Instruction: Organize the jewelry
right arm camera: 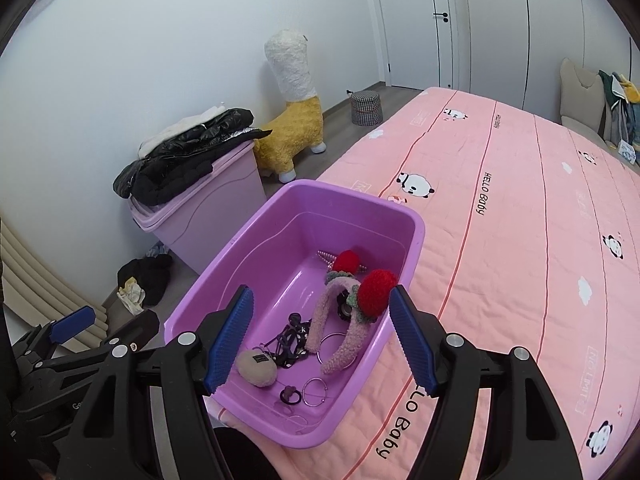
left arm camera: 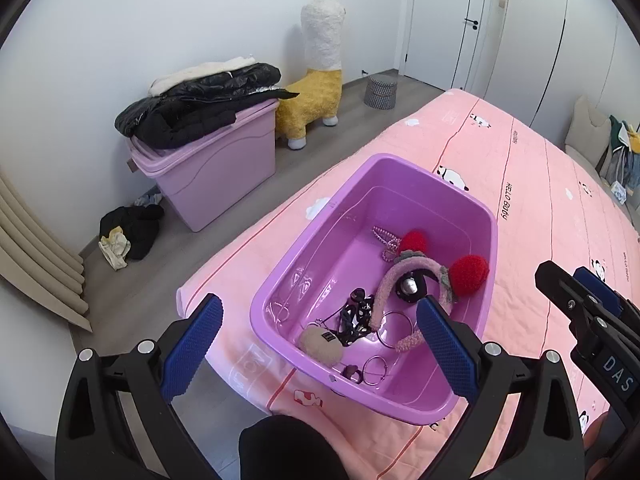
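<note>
Grey wood-look flooring (left arm camera: 120, 320) is seen at far left, where cream slatted panels (left arm camera: 36, 256) are leaned against the white wall and a heap of dark clothing (left arm camera: 132, 228) is left on the floor. Just beyond, a lilac plastic storage box (left arm camera: 212, 168) is topped with a black padded jacket (left arm camera: 192, 108), and a yellow-and-white plush alpaca (left arm camera: 316, 80) is stood beside it. A checked round stool (left arm camera: 381, 91) is placed farther back near the white doors (left arm camera: 460, 24).

A pink quilted bedspread printed with pandas (left arm camera: 540, 208) is spread over the bed to the right. Near its left edge a purple plastic tub (left arm camera: 320, 240) is set, and the jewellery is gathered at its near end: a beige fuzzy pouch (left arm camera: 321, 345), a tangle of black hair ties (left arm camera: 354, 316), silver hoop rings (left arm camera: 394, 328), a pink fleece headband with red pom-poms (left arm camera: 424, 276) and a pearl-studded clip (left arm camera: 382, 236) farther in.

The left gripper (left arm camera: 320, 344) is held over the tub's near end with its blue-padded fingers (left arm camera: 192, 348) spread wide and nothing between them. The right gripper (right arm camera: 320, 336) is likewise seen spread apart and unloaded above the tub, its fingers (right arm camera: 412, 336) flanking the headband in view.
</note>
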### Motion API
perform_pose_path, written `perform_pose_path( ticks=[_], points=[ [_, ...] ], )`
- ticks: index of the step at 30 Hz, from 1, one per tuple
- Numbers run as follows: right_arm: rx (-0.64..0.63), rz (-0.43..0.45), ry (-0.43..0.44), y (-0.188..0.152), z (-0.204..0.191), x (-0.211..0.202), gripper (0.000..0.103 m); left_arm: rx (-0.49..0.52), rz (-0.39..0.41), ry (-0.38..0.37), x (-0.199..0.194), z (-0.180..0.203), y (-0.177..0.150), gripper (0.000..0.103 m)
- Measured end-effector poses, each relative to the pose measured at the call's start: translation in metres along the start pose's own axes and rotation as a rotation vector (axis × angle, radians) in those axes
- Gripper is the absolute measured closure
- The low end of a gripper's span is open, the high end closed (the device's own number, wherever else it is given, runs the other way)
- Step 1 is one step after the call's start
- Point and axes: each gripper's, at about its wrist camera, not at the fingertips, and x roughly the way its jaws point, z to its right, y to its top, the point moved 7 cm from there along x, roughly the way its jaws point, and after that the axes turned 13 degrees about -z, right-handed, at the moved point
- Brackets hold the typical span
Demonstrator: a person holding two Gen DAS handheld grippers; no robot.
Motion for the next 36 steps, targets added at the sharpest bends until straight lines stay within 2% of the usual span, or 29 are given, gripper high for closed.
perform_pose_path(
  ticks=[36],
  points=[
    [-0.009, 0.035, -0.002, -0.008, -0.007, -0.035, 0.036, -0.006, 0.061, 0.016, -0.036, -0.003, -0.001, 0.007]
  ],
)
